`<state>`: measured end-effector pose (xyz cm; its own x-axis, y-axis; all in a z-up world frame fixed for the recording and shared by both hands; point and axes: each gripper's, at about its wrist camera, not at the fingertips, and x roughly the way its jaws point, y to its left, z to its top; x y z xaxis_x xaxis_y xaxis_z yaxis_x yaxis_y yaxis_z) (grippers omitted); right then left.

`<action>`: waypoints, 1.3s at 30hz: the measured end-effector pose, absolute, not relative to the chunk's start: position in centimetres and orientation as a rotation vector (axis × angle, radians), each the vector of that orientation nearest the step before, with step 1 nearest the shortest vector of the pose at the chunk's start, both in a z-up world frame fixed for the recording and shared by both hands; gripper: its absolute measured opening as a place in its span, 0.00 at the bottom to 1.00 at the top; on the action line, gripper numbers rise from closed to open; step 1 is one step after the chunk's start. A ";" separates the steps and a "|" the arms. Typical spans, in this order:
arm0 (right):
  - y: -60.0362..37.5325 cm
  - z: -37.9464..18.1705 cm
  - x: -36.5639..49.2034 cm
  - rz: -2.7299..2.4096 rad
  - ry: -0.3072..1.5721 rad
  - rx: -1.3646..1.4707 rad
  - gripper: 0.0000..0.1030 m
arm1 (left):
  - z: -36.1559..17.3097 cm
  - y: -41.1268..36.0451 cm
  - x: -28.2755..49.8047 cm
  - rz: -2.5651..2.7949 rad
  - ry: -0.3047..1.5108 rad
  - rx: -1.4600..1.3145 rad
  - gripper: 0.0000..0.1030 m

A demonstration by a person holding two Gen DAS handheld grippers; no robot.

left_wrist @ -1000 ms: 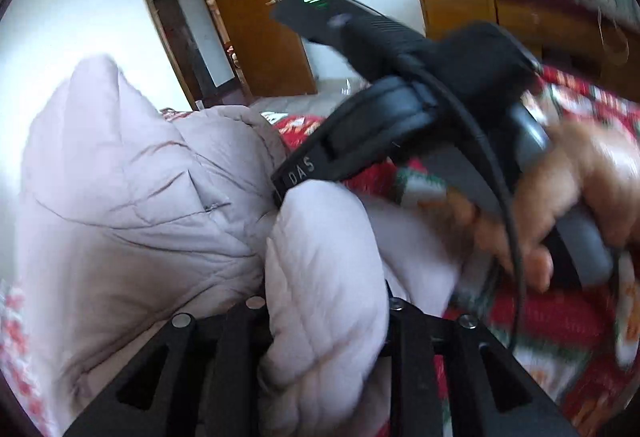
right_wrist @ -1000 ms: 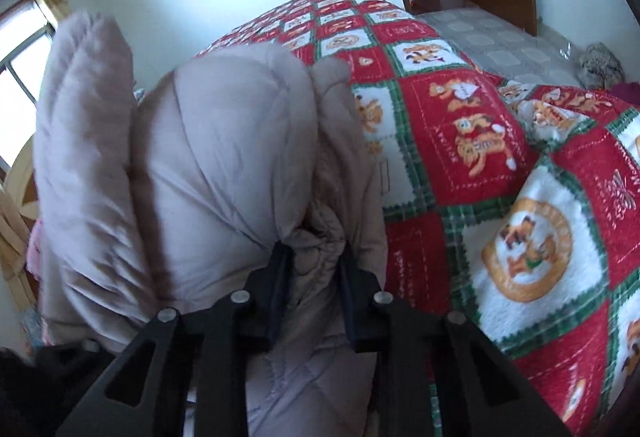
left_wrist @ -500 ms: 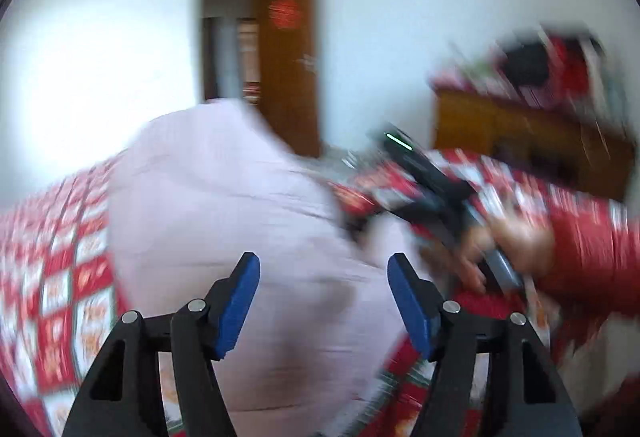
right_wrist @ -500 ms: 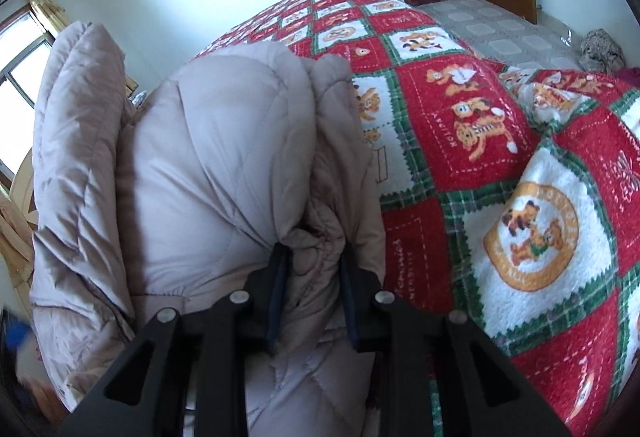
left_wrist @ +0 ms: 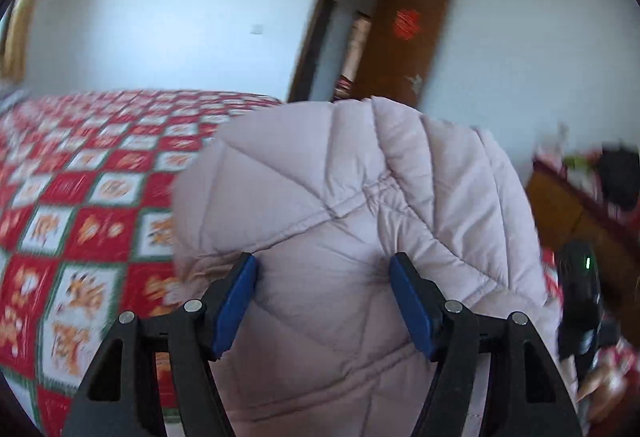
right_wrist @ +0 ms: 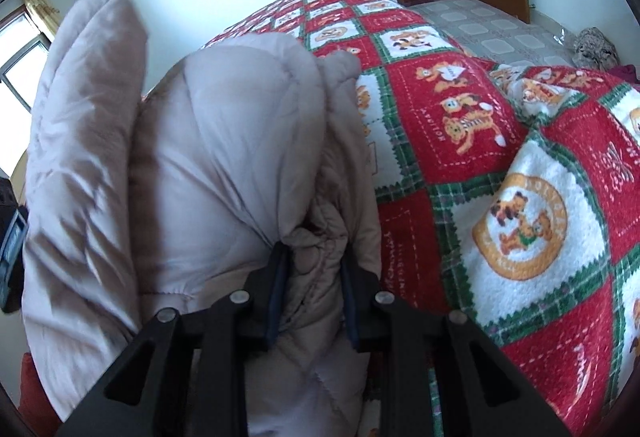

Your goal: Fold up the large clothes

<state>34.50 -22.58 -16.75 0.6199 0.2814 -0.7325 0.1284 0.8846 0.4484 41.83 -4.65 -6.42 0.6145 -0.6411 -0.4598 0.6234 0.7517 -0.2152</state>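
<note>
A pale pink quilted puffer coat [left_wrist: 360, 205] lies bunched on the bed. My left gripper [left_wrist: 322, 301] is open, its blue pads apart, with the coat just ahead of them and nothing held. My right gripper [right_wrist: 314, 289] is shut on a bunched fold of the coat [right_wrist: 224, 141] and holds it up; a padded part of the coat [right_wrist: 84, 125] stands up at the left. The right gripper's body [left_wrist: 580, 301] shows at the right edge of the left wrist view.
The bed carries a red, green and white checked blanket [right_wrist: 500, 165] with bear pictures. An open brown door [left_wrist: 400, 45] and doorway are beyond the bed. A wooden cabinet [left_wrist: 568, 205] with clutter stands at the right. A window [right_wrist: 20, 49] is at the left.
My left gripper has let go of the coat fold, opened and swung back and left. My right gripper keeps its grip and has barely moved.
</note>
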 end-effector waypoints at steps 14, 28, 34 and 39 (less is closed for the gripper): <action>-24.6 -6.9 28.9 0.200 0.574 0.533 0.55 | -8.5 -8.7 40.1 -0.636 0.570 0.222 0.67; -21.7 -14.6 35.9 0.062 0.863 0.450 0.18 | -9.0 -9.5 40.2 -0.602 0.587 0.263 0.68; -21.5 -15.4 36.8 0.060 0.896 0.436 0.17 | -10.1 -10.4 41.2 -0.563 0.591 0.264 0.70; -22.2 -16.3 37.6 0.079 0.901 0.495 0.17 | -10.7 -10.8 41.8 -0.551 0.608 0.265 0.72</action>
<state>37.56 -22.25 -16.30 0.6259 0.2694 -0.7319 0.1383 0.8853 0.4441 41.79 -10.84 -10.67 0.6837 -0.4095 -0.6040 0.5609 0.8244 0.0760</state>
